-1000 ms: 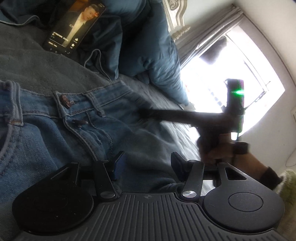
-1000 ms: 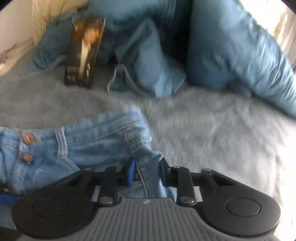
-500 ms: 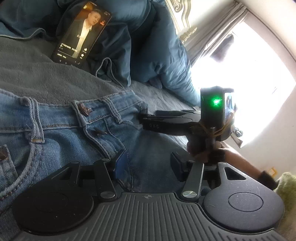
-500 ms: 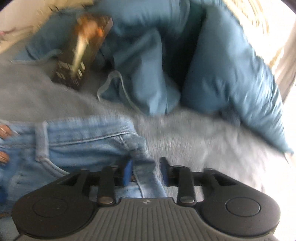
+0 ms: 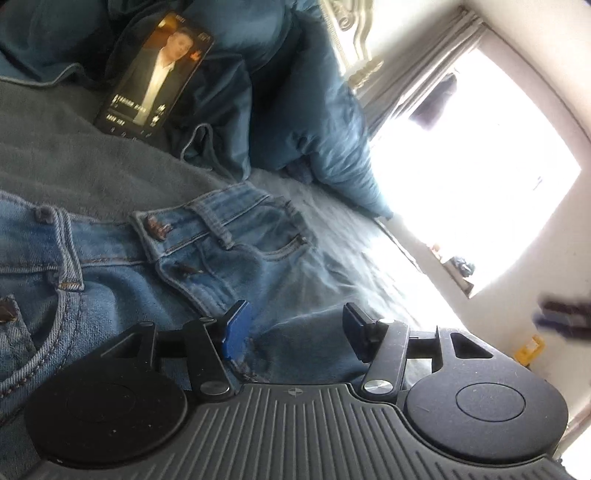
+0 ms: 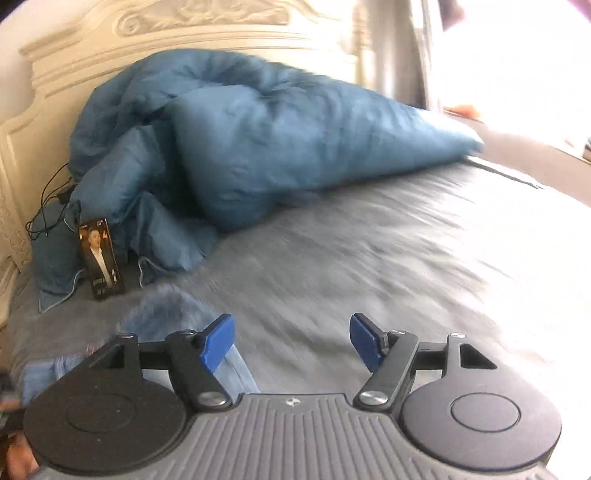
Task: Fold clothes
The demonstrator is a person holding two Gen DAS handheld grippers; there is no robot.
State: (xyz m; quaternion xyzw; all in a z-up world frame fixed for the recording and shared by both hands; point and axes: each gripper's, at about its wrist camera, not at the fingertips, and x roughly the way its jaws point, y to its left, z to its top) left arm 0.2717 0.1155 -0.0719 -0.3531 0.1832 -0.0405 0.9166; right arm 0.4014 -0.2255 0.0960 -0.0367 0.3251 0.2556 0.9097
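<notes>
The left gripper (image 5: 295,328) hangs low over the jeans (image 5: 122,266), its 2 blue-padded jaws spread wide with nothing between them; denim fills the gap below and the left pad sits just beside the fly seam. The jeans lie flat on the grey bed cover (image 5: 66,162), waistband toward the head of the bed, with a copper waist button (image 5: 155,227) and a second fly button (image 5: 184,269) showing, a belt loop beside them and a front pocket opening on the right side. In the right wrist view the right gripper (image 6: 291,341) is raised above the bed with its jaws also spread wide and empty; only a blurred corner of the jeans (image 6: 166,314) shows below and behind its left pad, apart from it. Beyond the jeans, a phone (image 5: 155,74) with a lit screen leans against a crumpled blue duvet (image 6: 258,129) piled at the head of the bed. A thin black cable (image 6: 48,206) runs down beside the duvet on the left. Behind it stands a cream carved headboard (image 6: 147,29). A bright window (image 5: 480,166) with a grey curtain (image 5: 417,70) lies on the far right side.
</notes>
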